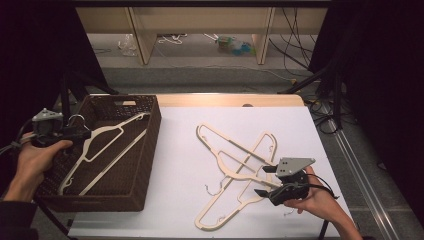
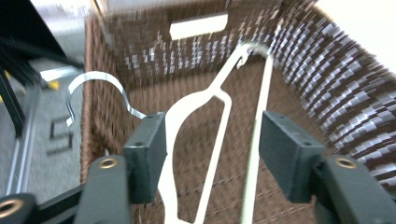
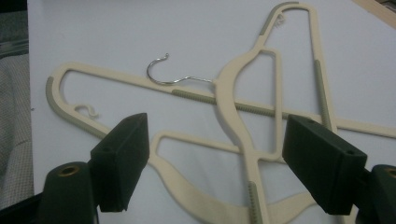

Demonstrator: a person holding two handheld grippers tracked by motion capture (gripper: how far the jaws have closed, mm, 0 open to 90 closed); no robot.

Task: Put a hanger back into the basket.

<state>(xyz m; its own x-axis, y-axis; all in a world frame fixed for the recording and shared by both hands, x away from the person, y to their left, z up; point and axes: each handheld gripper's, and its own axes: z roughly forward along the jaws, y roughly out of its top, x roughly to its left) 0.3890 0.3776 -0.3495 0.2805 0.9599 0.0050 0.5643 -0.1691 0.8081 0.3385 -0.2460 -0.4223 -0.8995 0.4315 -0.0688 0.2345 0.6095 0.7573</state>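
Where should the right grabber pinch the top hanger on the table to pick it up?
Probably the neck of the top hanger, just below its metal hook. It is narrow there, lies uppermost, and fits between the right gripper's open jaws. Come straight down from above.

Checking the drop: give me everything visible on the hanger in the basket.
The hanger in the basket is cream, plastic by the look, with a silver metal hook that reaches up over the rim at the left gripper's end. It lies slanted inside the brown woven basket, its far corner up near the basket's far right corner. The left gripper stands open at its neck; the left gripper view shows the pads either side, not pressing.
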